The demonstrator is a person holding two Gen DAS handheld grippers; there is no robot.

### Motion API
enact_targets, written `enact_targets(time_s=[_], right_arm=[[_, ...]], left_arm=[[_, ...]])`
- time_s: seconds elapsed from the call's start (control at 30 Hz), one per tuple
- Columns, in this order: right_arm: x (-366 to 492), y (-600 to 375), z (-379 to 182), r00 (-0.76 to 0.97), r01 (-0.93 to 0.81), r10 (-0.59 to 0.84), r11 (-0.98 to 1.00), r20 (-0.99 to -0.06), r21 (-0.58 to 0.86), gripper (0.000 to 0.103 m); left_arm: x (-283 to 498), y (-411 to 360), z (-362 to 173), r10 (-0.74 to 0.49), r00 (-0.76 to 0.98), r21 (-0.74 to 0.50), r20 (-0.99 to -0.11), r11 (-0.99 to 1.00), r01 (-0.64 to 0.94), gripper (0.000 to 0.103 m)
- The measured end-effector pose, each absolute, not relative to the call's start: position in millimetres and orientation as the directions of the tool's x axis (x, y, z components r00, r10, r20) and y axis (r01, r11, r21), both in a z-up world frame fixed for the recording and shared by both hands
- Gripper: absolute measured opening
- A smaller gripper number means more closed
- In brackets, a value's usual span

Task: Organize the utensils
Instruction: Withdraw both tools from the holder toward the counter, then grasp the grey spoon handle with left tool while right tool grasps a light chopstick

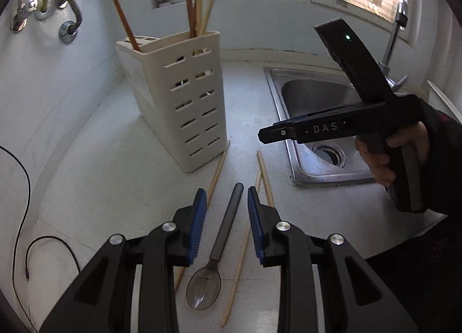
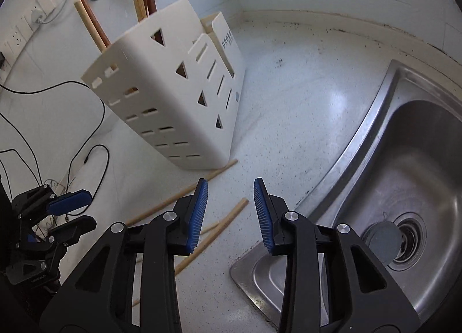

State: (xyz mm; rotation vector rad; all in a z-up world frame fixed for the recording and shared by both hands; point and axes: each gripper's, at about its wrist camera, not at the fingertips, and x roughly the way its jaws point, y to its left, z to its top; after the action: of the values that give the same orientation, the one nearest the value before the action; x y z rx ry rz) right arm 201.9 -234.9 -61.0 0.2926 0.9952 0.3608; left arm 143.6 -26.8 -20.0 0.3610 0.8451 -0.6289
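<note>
Here, left claw point(image 1: 227, 217) spread, empty, over spoon point(image 1: 215, 249) lying flat on desk point(image 1: 115, 177). Right claw point(image 2: 230, 211) spread, empty, above loose chopsticks point(image 2: 228, 219) near sink point(image 2: 404, 188) rim. Risk: spoon handle thin, low; pads may slip off or nudge chopsticks at 3 o'clock and 9 o'clock of spoon. Spoon: dark grey handle, translucent bowl toward 6 o'clock. Cream slotted holder point(image 1: 184, 96) upright at 12 o'clock, chopsticks already standing inside.
</note>
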Motion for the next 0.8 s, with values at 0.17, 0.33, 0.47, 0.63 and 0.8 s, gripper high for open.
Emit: enact_targets(time_s=[0.17, 0.33, 0.47, 0.63, 0.8], right_arm=[[200.8, -219.2, -74.8, 0.459, -0.142, 0.394, 0.917, -0.796, 0.372, 0.030], [203.5, -209.4, -83.0, 0.444, -0.133, 0.351, 0.936, -0.825, 0.327, 0.026], [204.9, -203.7, -86.5, 0.448, -0.130, 0.311, 0.950, -0.839, 0.283, 0.025], [202.7, -194.3, -85.8, 0.467, -0.124, 0.264, 0.965, -0.844, 0.233, 0.024], [200.9, -184.3, -85.5, 0.483, -0.111, 0.191, 0.981, -0.855, 0.157, 0.022]], left_arm=[[151.3, -31.5, -39.0, -0.357, 0.426, 0.060, -0.832, 0.704, 0.707, 0.028], [159.6, -34.5, -53.8, -0.331, 0.392, 0.070, -0.859, 0.681, 0.729, 0.017], [162.4, -40.5, -62.9, -0.326, 0.360, 0.071, -0.874, 0.647, 0.759, 0.017], [162.7, -46.4, -72.1, -0.317, 0.325, 0.075, -0.891, 0.604, 0.794, 0.017], [168.2, -46.2, -82.7, -0.285, 0.302, 0.077, -0.910, 0.601, 0.796, 0.017]])
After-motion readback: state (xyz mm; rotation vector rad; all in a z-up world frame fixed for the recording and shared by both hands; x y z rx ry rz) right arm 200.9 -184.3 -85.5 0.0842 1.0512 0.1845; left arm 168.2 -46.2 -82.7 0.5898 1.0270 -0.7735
